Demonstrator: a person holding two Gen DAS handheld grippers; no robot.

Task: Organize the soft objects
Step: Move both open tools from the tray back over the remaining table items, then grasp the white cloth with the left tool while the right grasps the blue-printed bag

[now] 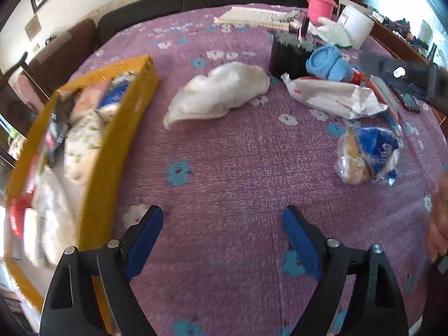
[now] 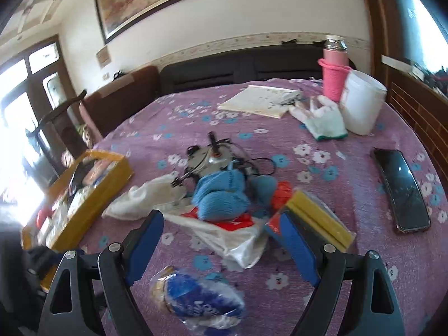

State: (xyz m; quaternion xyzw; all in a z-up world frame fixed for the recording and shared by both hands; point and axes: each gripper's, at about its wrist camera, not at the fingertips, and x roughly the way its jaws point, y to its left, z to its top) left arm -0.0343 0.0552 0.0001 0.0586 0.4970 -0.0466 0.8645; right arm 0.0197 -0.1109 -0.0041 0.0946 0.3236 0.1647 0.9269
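Observation:
A yellow box (image 1: 112, 151) at the left of the purple bedspread holds several soft packets. A crumpled white cloth (image 1: 221, 92) lies mid-bed, ahead of my left gripper (image 1: 222, 212), which stands open over bare bedspread with nothing between its fingers. To the right lie a white plastic bag (image 1: 336, 95), a blue knit bundle (image 1: 327, 61) and a bagged bread loaf (image 1: 366, 154). My right gripper (image 2: 221, 217) is open, hovering over the white bag (image 2: 232, 240). The bread loaf (image 2: 201, 302) lies below, between the finger bases, untouched. The blue knit (image 2: 221, 196) lies just beyond.
A yellow sponge pack (image 2: 319, 215) lies by the right finger. A phone (image 2: 400, 190) is at right. A glove (image 2: 322, 120), white jar (image 2: 361, 103), pink bottle (image 2: 333, 78) and notebook (image 2: 260, 98) sit at the back. A wired metal device (image 2: 212, 159) lies behind the knit. A hand (image 1: 439, 224) shows at the edge.

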